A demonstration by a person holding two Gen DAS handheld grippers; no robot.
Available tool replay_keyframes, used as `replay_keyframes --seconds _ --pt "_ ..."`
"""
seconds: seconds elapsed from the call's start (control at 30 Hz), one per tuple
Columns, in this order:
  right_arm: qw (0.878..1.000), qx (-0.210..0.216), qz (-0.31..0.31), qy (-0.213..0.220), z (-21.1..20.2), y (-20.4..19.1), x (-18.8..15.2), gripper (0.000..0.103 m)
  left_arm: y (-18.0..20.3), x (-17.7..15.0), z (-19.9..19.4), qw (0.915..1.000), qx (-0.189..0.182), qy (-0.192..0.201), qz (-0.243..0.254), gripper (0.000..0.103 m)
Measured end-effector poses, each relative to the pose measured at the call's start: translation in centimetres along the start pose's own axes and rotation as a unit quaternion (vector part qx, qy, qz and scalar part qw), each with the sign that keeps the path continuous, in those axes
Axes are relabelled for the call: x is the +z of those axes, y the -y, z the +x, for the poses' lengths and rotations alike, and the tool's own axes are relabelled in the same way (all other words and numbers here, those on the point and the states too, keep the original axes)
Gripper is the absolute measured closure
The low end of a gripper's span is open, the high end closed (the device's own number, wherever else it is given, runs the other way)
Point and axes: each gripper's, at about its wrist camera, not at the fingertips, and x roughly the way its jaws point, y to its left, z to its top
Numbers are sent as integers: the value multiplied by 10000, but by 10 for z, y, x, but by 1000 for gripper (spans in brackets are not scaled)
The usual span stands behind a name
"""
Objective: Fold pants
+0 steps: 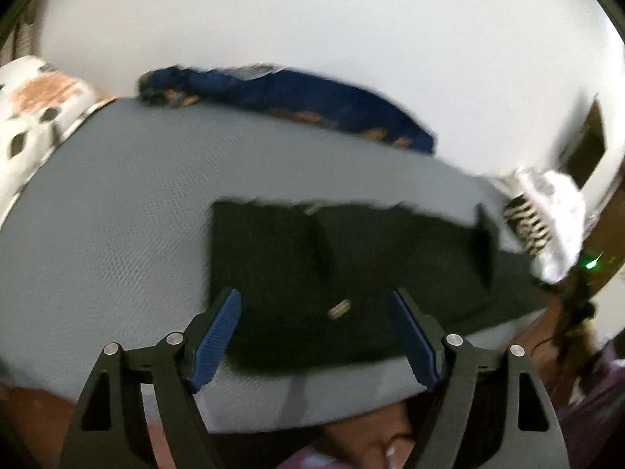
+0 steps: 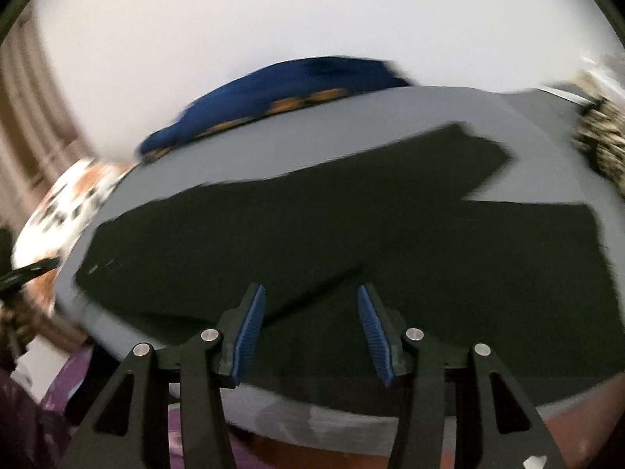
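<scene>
A white cloth with brown and dark patches (image 1: 35,105) lies at the far left edge of the grey padded surface (image 1: 117,203). Along the far edge, a dark blue cloth with orange print (image 1: 289,101) lies bunched in a long strip.

The black pants (image 1: 312,265) lie spread flat on the grey surface, toward its near side. In the right wrist view the pants (image 2: 351,226) stretch from left to right, the two legs parting at the right end.

The left gripper (image 1: 314,305) hangs above the near part of the pants with its blue-padded jaws wide apart, grasping nothing. The right gripper (image 2: 310,305) likewise hovers over the near part of the dark fabric, jaws parted and released, no cloth pinched between the pads.

At the far right, a striped, furry item (image 1: 527,222) sits beside a white cloth (image 1: 558,203), near the pants' right end. Both views are blurred.
</scene>
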Motion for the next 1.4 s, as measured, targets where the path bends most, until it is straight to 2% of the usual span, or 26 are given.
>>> replay_keyframes --seconds 0.07,0.13,0.23,0.3,0.33,0.4,0.43,0.5,0.63,0.7,0.77,0.93,0.97,1.0,1.03,1.07,1.2,1.4 --pt "9993 -86 358 24 -6 27 6 54 32 13 19 9984 -526 -175 119 25" --pt "9944 192 1033 99 -8 57 13 54 75 21 49 9926 -1031 -458 450 25" --pt "9811 460 1861 260 -1 96 19 54 152 17 98 9751 -1579 -952 1233 25" --pt "9729 611 2206 324 7 116 23 55 202 3 130 9583 -1987 -1283 1606 25" --pt "9699 641 2332 296 14 124 27 56 217 -3 140 9525 -2074 -1398 1735 25" --pt "9668 702 2440 279 22 137 31 56 258 -23 167 9359 -2131 -1690 2237 25" --pt "9658 690 2484 292 26 144 36 56 270 -30 177 9310 -2124 -1755 2395 25" --pt "9642 617 2565 283 36 159 47 56 283 -38 196 9263 -2149 -1905 2439 25" --pt "9673 385 2504 111 57 189 71 57 290 -43 221 9265 -2096 -2093 2322 25" --pt "9666 383 2534 3 66 203 79 57 289 -43 232 9297 -1977 -2157 2238 25" --pt "9660 325 2560 -152 78 212 85 57 284 -39 235 9335 -2066 -2123 2019 25" --pt "9694 547 2383 -207 98 210 101 59 274 -40 232 9360 -2125 -2114 1846 25" --pt "9699 584 2358 -191 101 208 102 63 274 -39 233 9362 -2130 -2110 1832 25" --pt "9704 602 2329 -199 105 206 104 84 274 -39 233 9362 -2135 -2108 1829 25" --pt "9714 567 2289 -295 111 204 104 96 275 -39 234 9362 -2134 -2106 1832 25" --pt "9716 515 2284 -353 115 204 104 96 276 -38 238 9362 -2131 -2107 1835 25" --pt "9683 519 2444 -92 106 207 100 99 279 -36 243 9368 -2126 -2099 1823 25" --pt "9612 500 2650 575 41 197 92 99 276 -32 243 9377 -2124 -2176 1681 25"
